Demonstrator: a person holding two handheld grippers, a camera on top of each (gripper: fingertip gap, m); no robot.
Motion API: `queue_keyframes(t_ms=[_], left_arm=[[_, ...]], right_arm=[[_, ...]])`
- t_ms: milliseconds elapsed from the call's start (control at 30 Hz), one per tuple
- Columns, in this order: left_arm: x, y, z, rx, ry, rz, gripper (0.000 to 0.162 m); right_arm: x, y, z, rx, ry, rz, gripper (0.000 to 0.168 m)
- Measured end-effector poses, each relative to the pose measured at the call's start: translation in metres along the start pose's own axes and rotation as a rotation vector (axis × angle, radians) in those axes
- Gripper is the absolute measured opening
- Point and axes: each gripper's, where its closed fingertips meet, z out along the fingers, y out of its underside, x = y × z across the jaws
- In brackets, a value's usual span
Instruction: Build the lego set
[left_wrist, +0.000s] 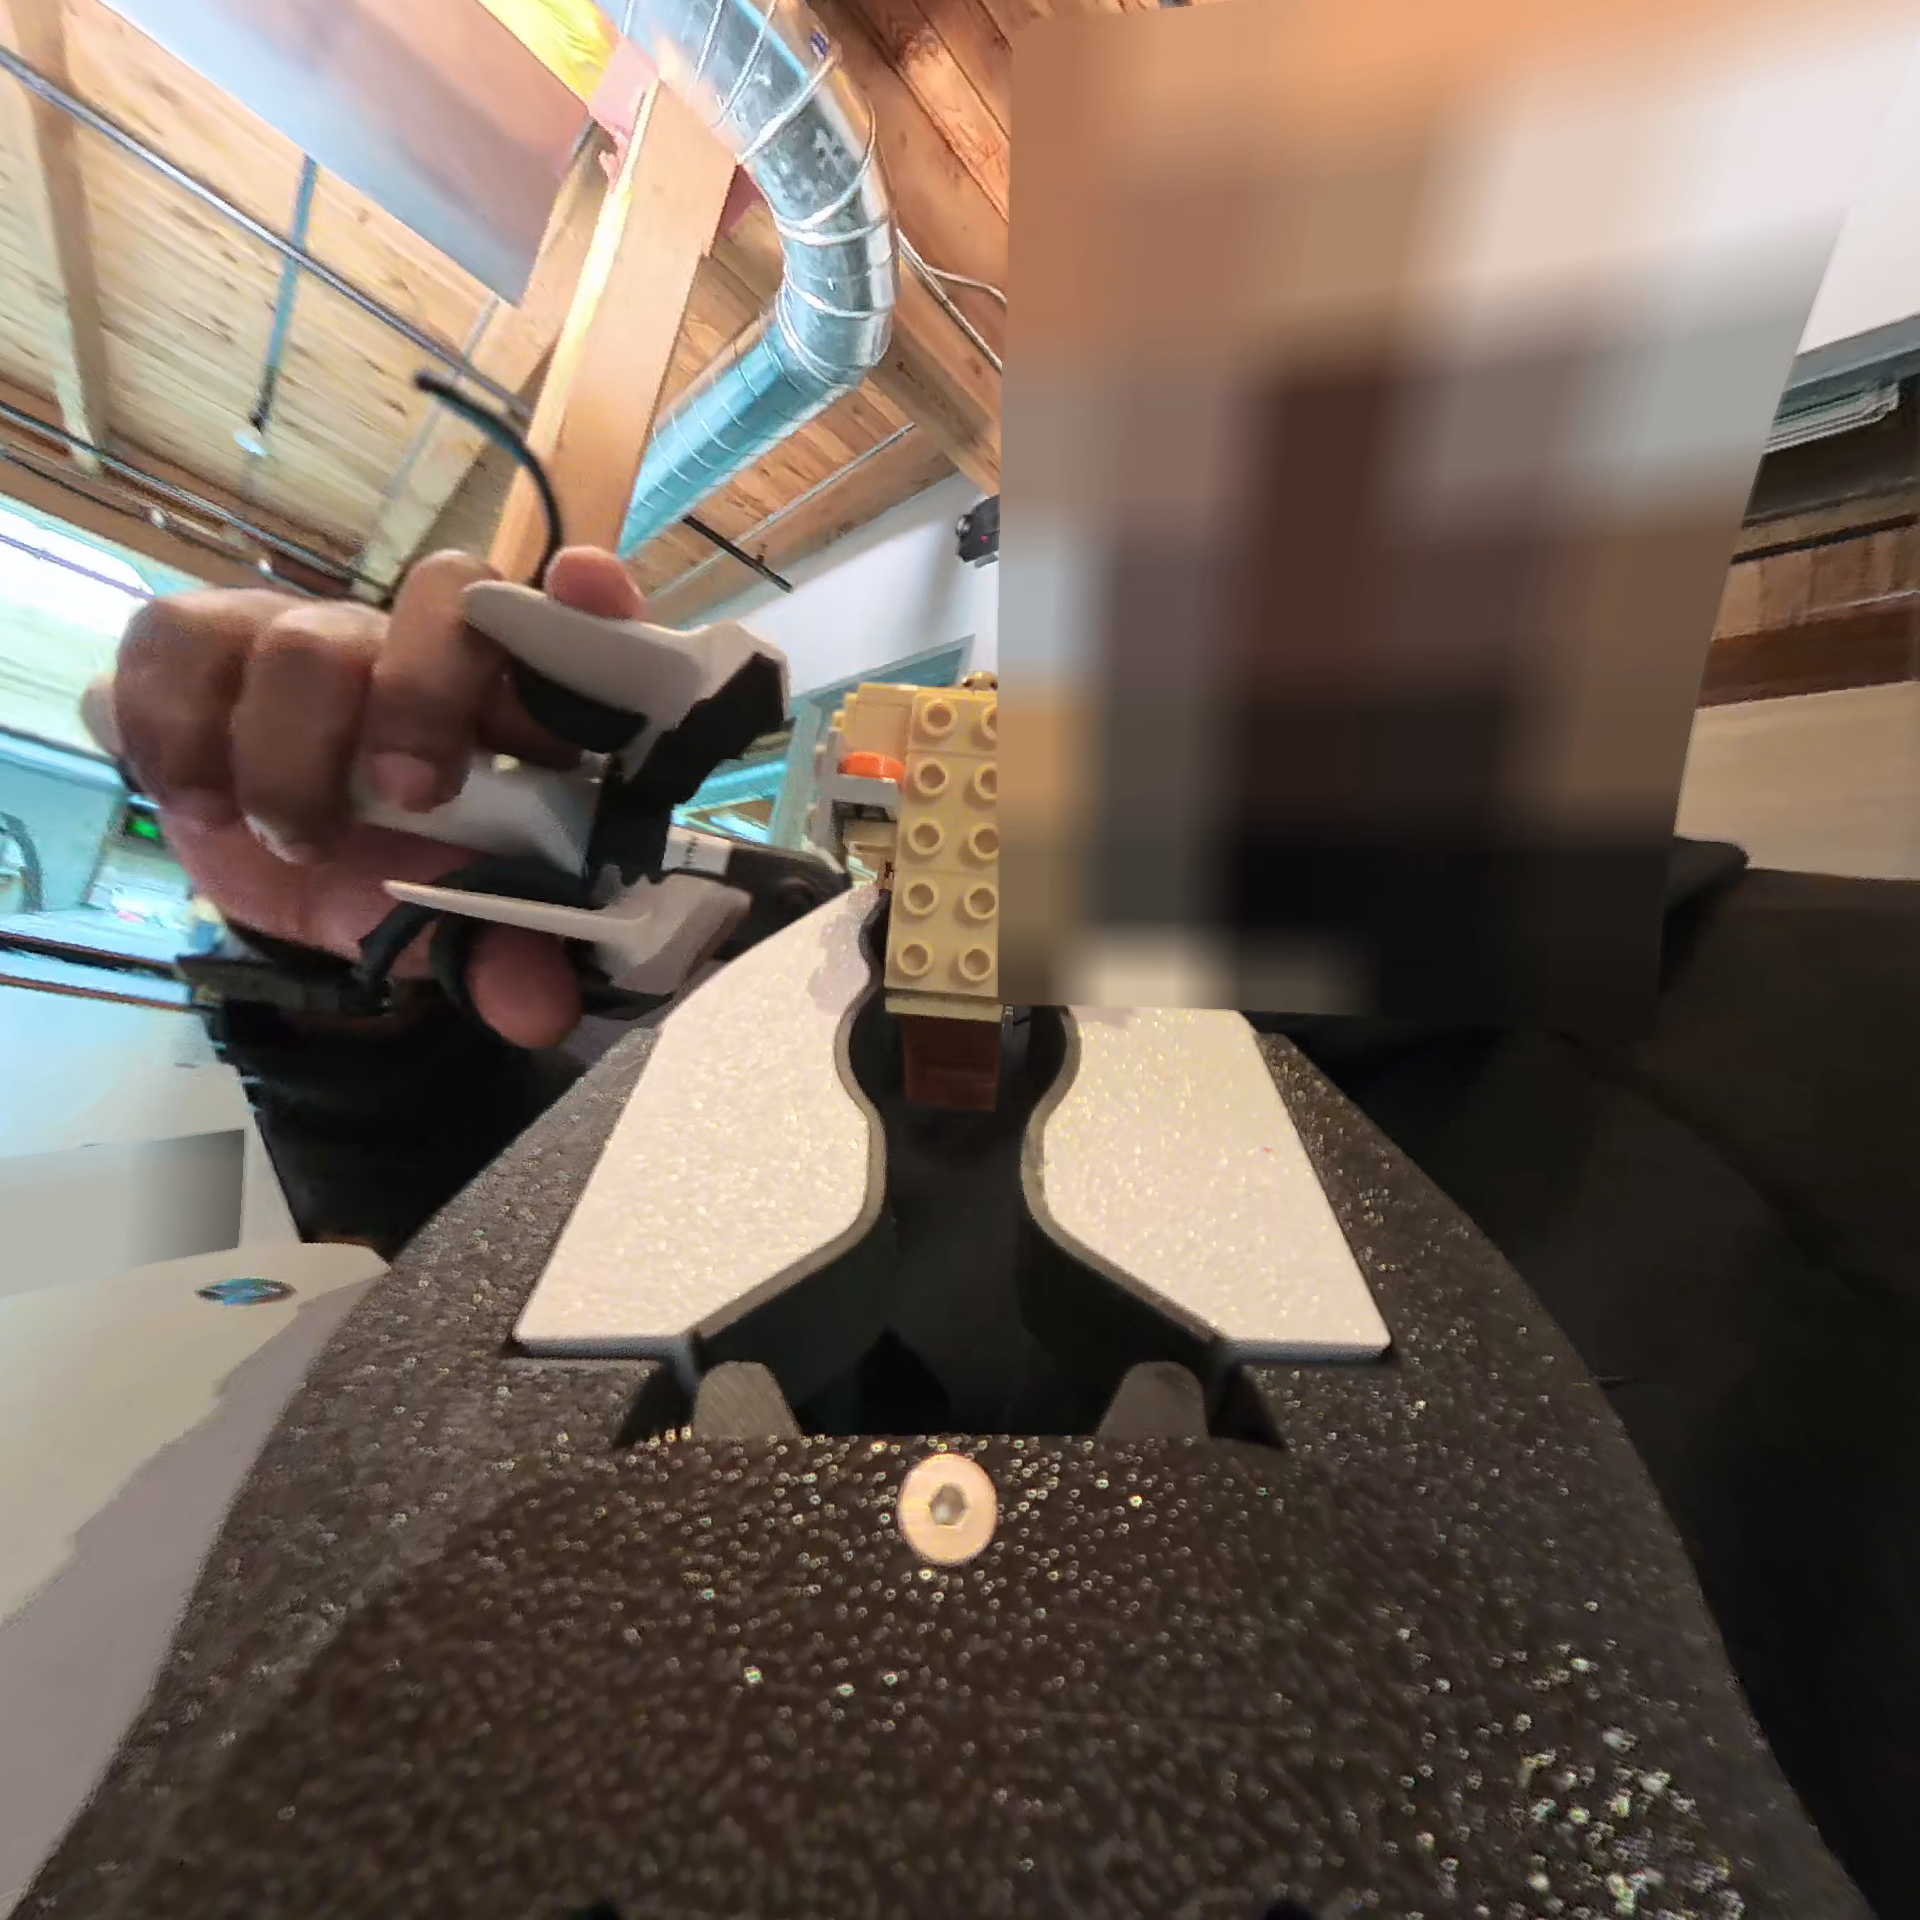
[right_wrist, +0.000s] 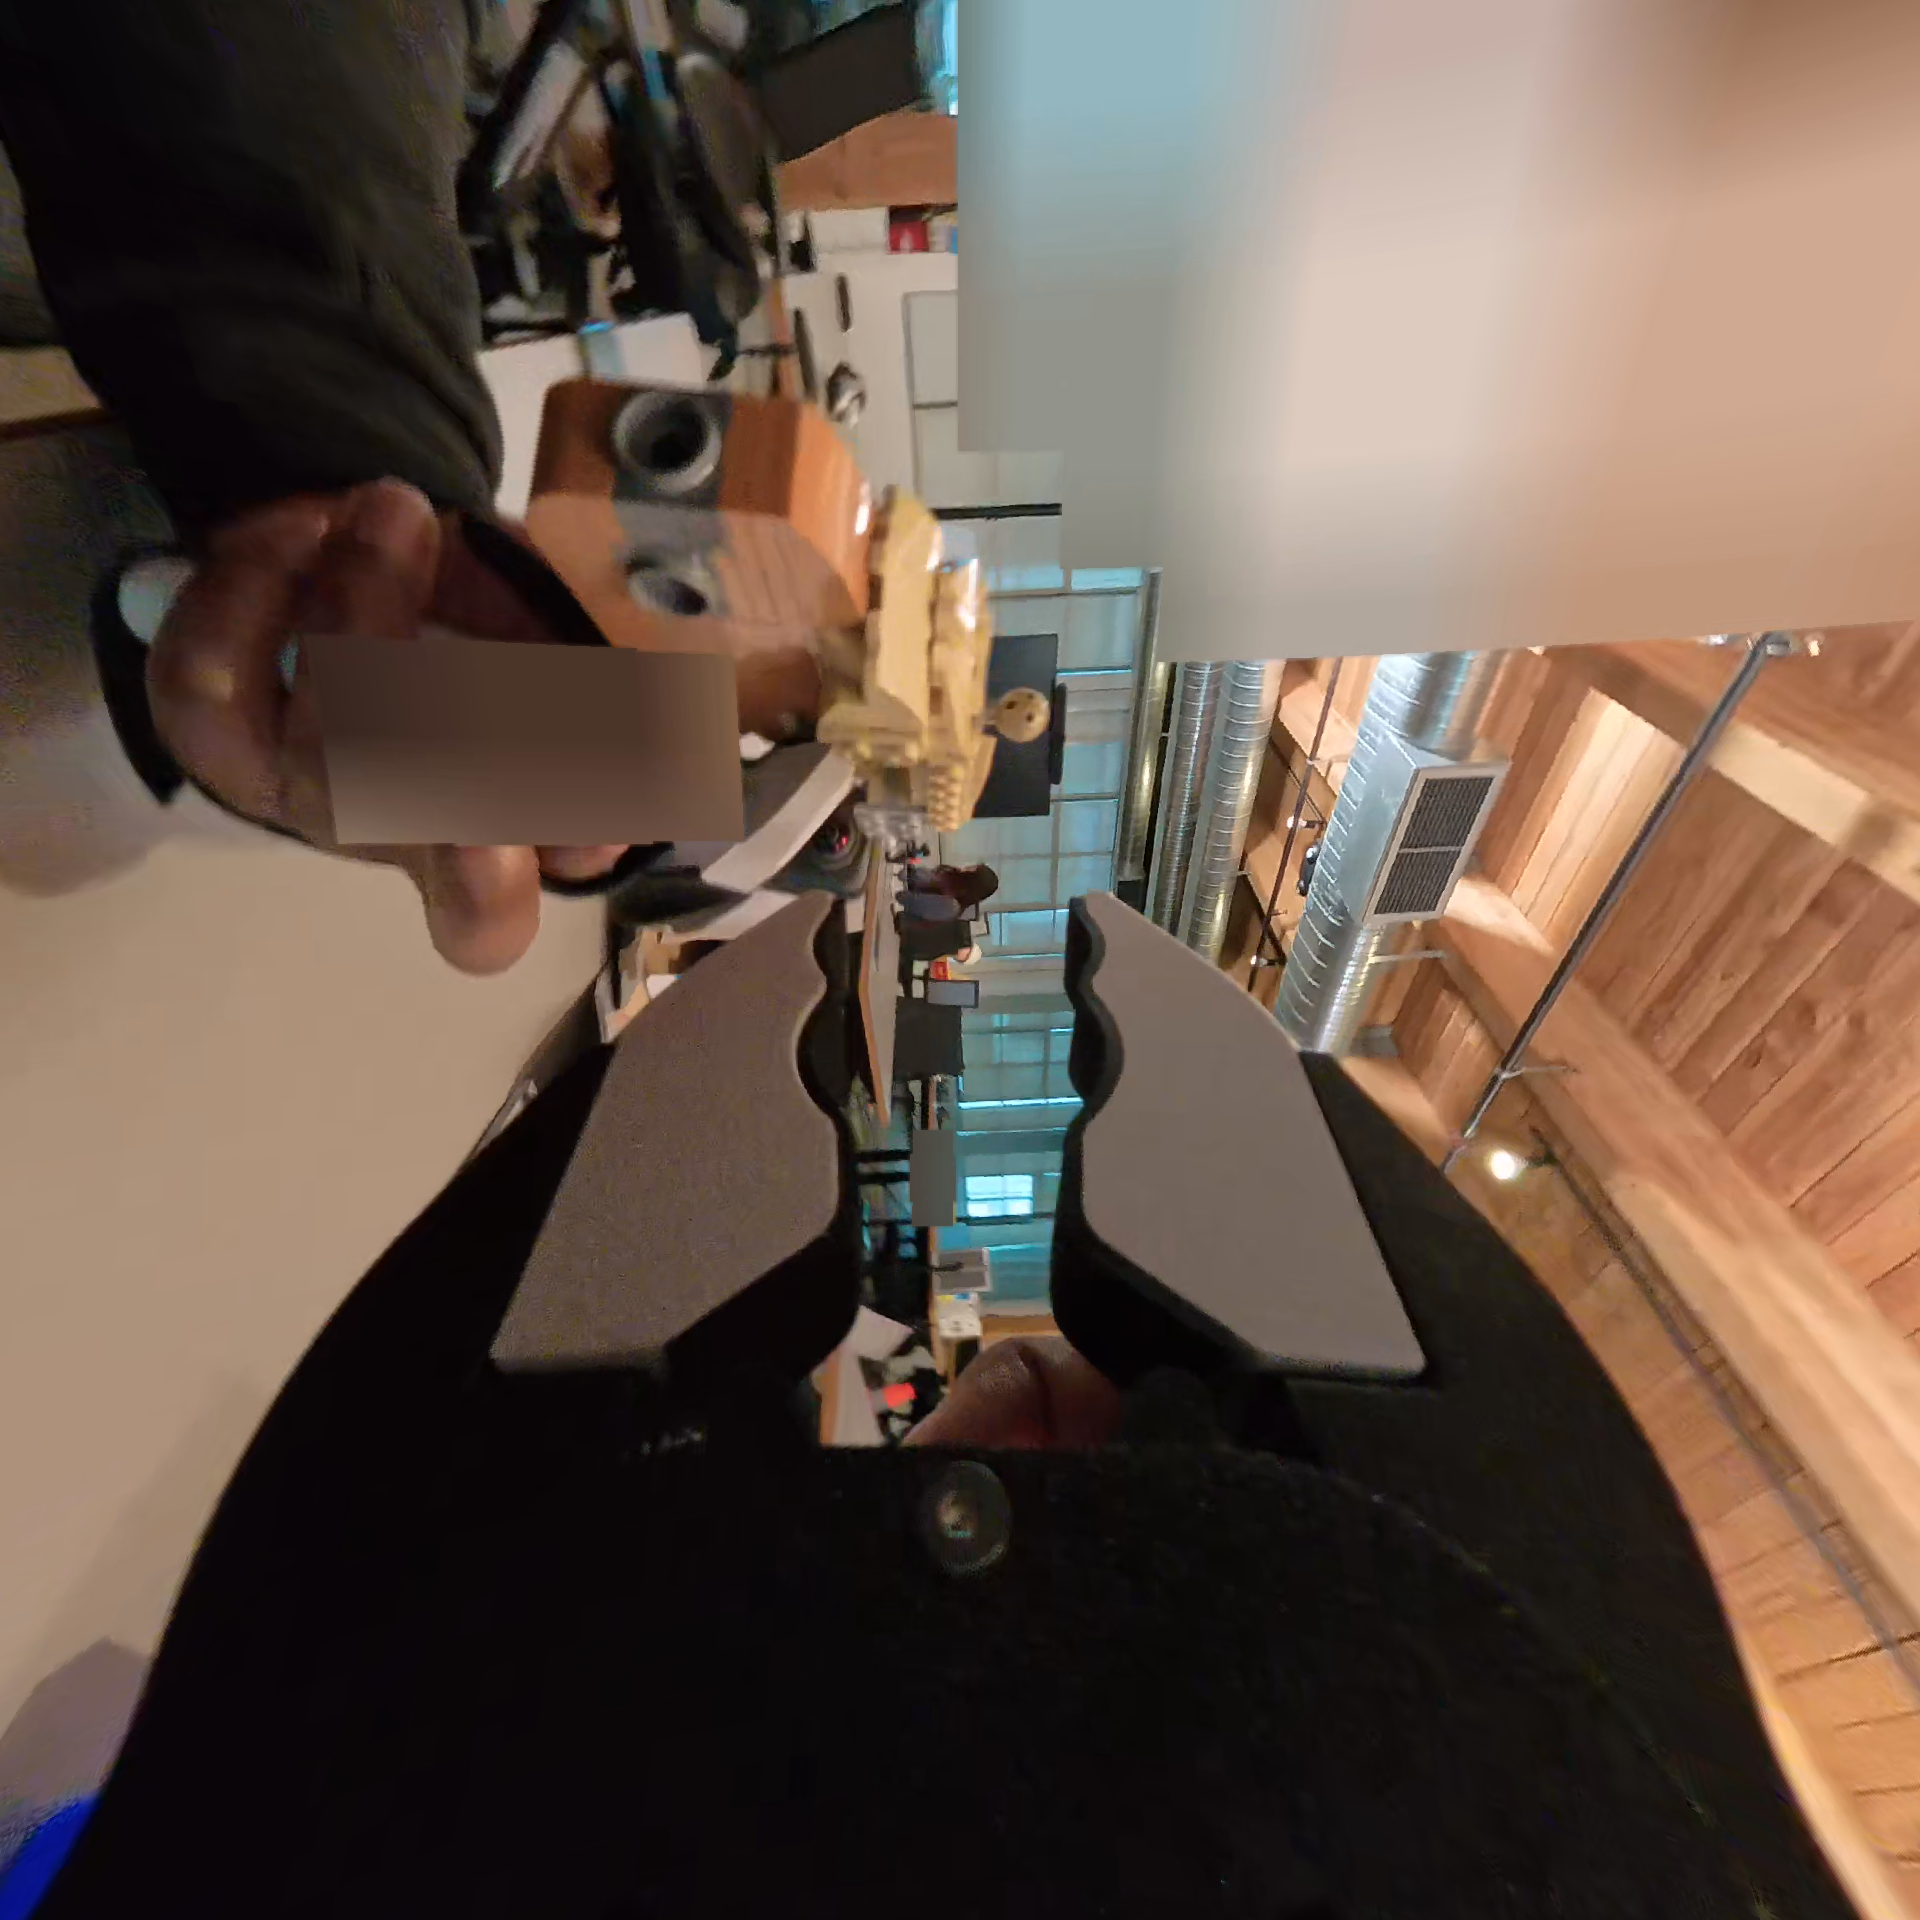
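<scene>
My left gripper (left_wrist: 951, 1039) is shut on a lego model (left_wrist: 940, 852) and holds it up in the air. The model has a tan studded brick on top and a brown part (left_wrist: 951, 1070) that sits between the white pads. In the right wrist view the same model (right_wrist: 914, 675) is at the upper left, tan with a large brown-orange body (right_wrist: 769, 499), held by a hand. My right gripper (right_wrist: 951, 925) is open and empty, just below and right of the model. Its white handle (left_wrist: 623, 665) and the hand around it show at the left of the left wrist view.
Both cameras tilt up towards a wooden ceiling with beams and silver air ducts (left_wrist: 821, 260). A person's dark sleeve (right_wrist: 260, 260) fills the upper left of the right wrist view. Desks and screens (right_wrist: 925, 1018) lie far behind the right fingers. A white surface (left_wrist: 125, 1403) is at the lower left. The left gripper's tips are roughly 4 cm from the right gripper's.
</scene>
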Motion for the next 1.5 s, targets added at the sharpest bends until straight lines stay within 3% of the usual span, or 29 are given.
queue_keyframes(t_ms=[133, 267, 433, 900, 1500], left_arm=[[-0.032, -0.030, -0.010, -0.058, 0.049, -0.036, 0.022], [-0.063, -0.065, -0.024, 0.041, 0.182, -0.113, 0.022], [-0.092, -0.069, -0.031, 0.030, 0.221, -0.153, 0.022], [-0.107, -0.062, -0.045, 0.066, 0.154, -0.265, 0.022], [-0.110, -0.047, -0.044, 0.017, 0.143, -0.308, 0.022]], right_arm=[[0.018, 0.031, -0.001, 0.080, 0.042, 0.214, 0.037], [0.022, 0.077, 0.000, 0.074, 0.052, 0.312, 0.035], [0.016, 0.112, 0.003, 0.067, 0.051, 0.359, 0.034], [-0.003, 0.120, 0.005, 0.088, -0.019, 0.270, 0.032], [-0.015, 0.110, 0.006, 0.082, -0.096, 0.195, 0.016]])
